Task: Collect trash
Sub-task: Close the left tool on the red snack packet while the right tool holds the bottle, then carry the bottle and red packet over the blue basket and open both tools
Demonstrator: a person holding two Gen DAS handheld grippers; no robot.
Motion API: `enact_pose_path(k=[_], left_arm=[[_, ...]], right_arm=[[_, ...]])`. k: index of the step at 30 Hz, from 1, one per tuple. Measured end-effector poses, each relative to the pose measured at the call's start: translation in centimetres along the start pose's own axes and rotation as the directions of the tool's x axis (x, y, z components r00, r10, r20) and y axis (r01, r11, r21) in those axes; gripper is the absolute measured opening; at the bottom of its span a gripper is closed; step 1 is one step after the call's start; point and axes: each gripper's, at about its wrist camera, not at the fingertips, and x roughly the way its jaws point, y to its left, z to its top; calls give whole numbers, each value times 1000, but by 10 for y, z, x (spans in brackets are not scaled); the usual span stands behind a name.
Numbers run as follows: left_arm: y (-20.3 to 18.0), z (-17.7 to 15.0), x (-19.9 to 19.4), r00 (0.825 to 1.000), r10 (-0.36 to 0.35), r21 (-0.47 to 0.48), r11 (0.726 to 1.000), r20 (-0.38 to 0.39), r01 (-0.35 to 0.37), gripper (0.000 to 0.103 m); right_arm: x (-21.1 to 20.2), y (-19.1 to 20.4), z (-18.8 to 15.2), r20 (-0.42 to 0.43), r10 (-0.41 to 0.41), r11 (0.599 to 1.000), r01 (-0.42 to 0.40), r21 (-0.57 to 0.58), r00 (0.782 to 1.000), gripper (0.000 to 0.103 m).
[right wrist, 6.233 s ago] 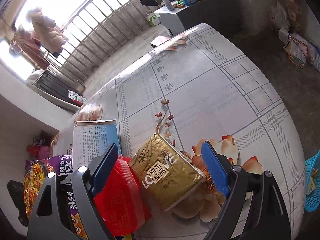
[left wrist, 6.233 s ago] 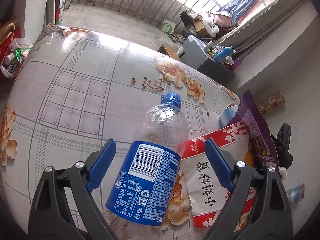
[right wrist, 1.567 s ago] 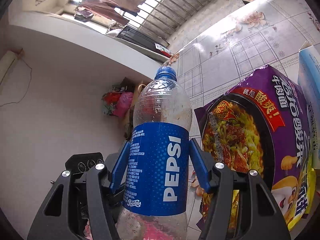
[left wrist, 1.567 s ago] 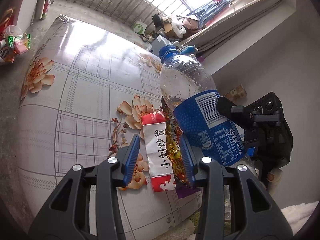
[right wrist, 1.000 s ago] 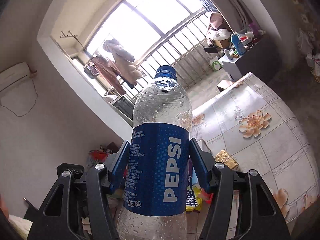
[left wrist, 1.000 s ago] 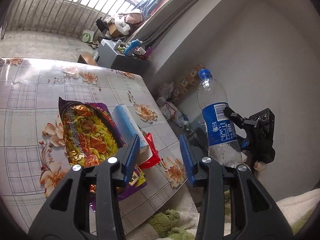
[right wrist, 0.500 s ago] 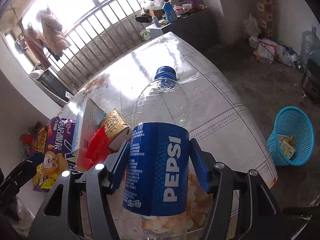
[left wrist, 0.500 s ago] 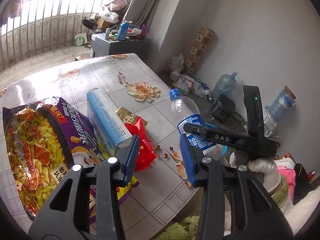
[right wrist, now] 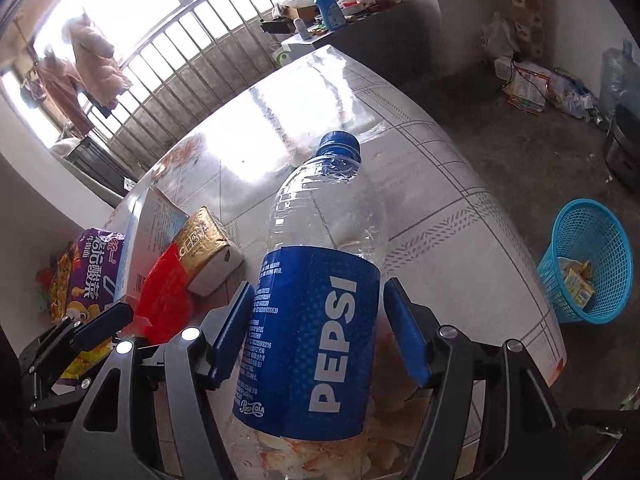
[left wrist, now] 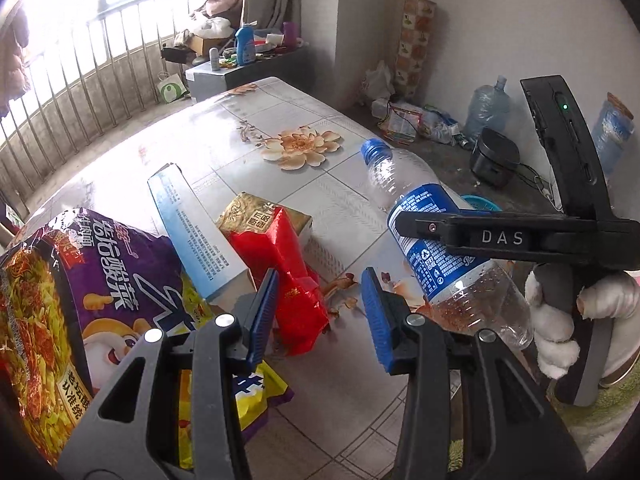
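Right gripper (right wrist: 316, 336): jaws clamped on the Pepsi bottle (right wrist: 320, 312), cap pointing forward beyond them. Left gripper (left wrist: 320, 312): jaws apart, holding nothing, red wrapper (left wrist: 288, 272) just ahead of them.

Bottle (left wrist: 436, 236) is held tilted in right gripper (left wrist: 416, 224), above the table (left wrist: 340, 200) edge. Left gripper (left wrist: 320, 316) is seen parted, empty, over red wrapper (left wrist: 288, 268).

Clear bottle (right wrist: 320, 280) with blue label and cap, floral checked tablecloth (left wrist: 320, 168), blue basket (right wrist: 588, 264), purple snack bag (left wrist: 100, 280).
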Motion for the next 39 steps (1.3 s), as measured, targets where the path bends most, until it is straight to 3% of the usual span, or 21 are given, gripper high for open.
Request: enact_pose_path(k=[6,7,10,13,17,20,29,35,39], left_arm=[[-21,-5,11,991,134,149,980,4,-133,40],[-23,-6,13,990,144,165,976,-2,-142,37],[-26,-9,19,986,167,191,968,-20,-160,17],[-24,-9,19,986,168,188,969,-23,-161,6],[-18,-1,10,988,152,153,977,3,-151,3],[-12,8,-3,993,115,108,987,36,-118,1],[2,45,-56,984,-29,1,1000,175,30,1],[0,71,-68,958,-177,-42,981,225,191,1],[-18,97,-49,923,-322,-54,939,209,340,1]], right_arm=[[8,-2,0,-44,56,998,-55,11,997,74],[9,-3,0,-52,69,998,-69,17,996,74],[11,-3,-1,-67,91,996,-91,14,994,74],[10,-3,-2,-69,106,994,-105,14,992,74],[9,-4,-4,-66,113,994,-112,10,991,73],[10,-6,-5,-72,142,990,-141,19,987,67],[-3,-32,-5,-37,244,962,-237,137,969,65],[-38,-55,0,70,287,937,-295,187,955,64],[-72,-87,0,177,248,928,-286,238,952,65]])
